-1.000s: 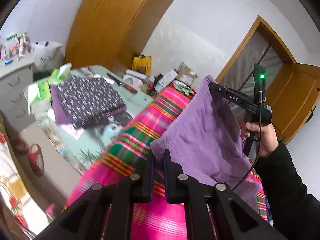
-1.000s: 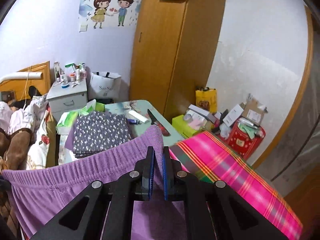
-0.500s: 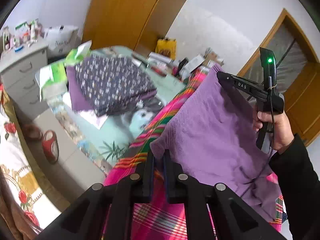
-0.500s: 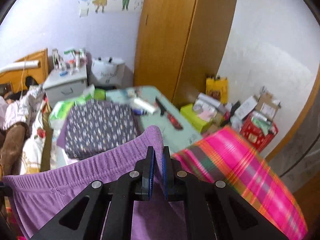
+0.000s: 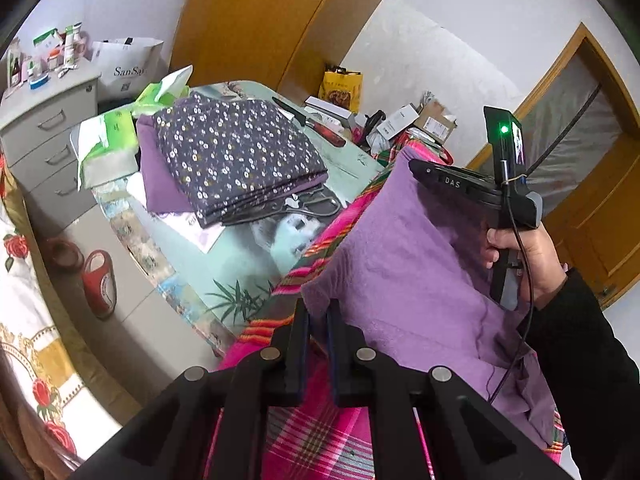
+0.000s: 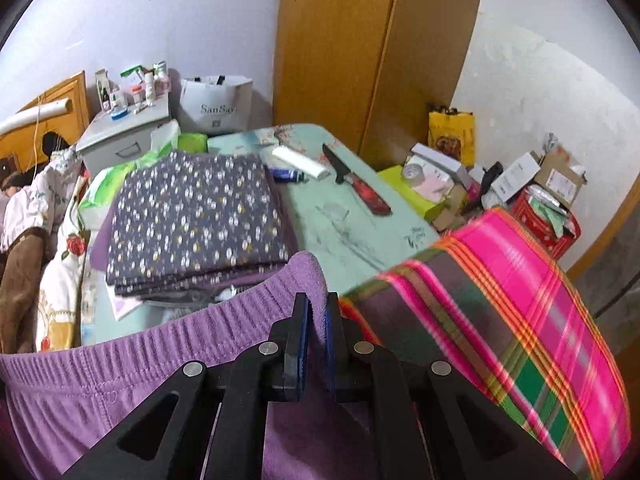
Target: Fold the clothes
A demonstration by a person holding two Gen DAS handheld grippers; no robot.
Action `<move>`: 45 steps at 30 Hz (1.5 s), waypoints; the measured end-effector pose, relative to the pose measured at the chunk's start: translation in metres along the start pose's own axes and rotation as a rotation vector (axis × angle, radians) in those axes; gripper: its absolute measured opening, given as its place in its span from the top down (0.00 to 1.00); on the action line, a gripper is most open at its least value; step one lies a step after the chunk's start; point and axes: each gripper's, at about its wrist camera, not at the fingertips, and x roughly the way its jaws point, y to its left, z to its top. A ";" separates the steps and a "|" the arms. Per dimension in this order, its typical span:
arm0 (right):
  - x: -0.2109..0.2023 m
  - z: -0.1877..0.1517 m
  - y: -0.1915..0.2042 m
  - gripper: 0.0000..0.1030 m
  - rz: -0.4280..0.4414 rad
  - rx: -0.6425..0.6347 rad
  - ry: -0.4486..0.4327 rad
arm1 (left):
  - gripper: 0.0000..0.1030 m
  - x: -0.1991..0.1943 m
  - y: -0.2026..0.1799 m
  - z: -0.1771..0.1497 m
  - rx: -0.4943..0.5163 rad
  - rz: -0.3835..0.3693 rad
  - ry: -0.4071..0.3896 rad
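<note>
Lowering toward the pink plaid cloth [image 5: 320,448] is seen versus a second ago: the purple garment [image 5: 408,264] is held stretched above it, left gripper [image 5: 318,312] and right gripper [image 6: 318,312] each clamped on a waistband corner. Laying flat is judged next.

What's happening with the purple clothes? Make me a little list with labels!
Held item: purple pants, soft and fuzzy, stretchy waistband
Left gripper: shut on one corner of the pants
Right gripper: shut on the waistband's other end
Underneath: pink striped cloth
Already folded: flowery dark cloth stacked on the green table
Also on table: knife with a red handle, white tube
Nearby: grey drawers, red slipper on the floor
</note>
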 end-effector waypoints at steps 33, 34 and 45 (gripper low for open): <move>-0.187 -0.101 -0.147 0.62 -0.033 0.437 -0.210 | 0.89 -0.021 0.017 -0.032 -0.034 0.002 0.031; -0.204 -0.115 -0.158 0.61 -0.049 0.471 -0.234 | 0.89 -0.023 0.012 -0.034 -0.020 -0.005 0.030; -0.218 -0.253 -0.227 0.46 -0.011 0.826 -0.129 | 0.89 -0.012 -0.073 -0.064 0.157 -0.160 0.113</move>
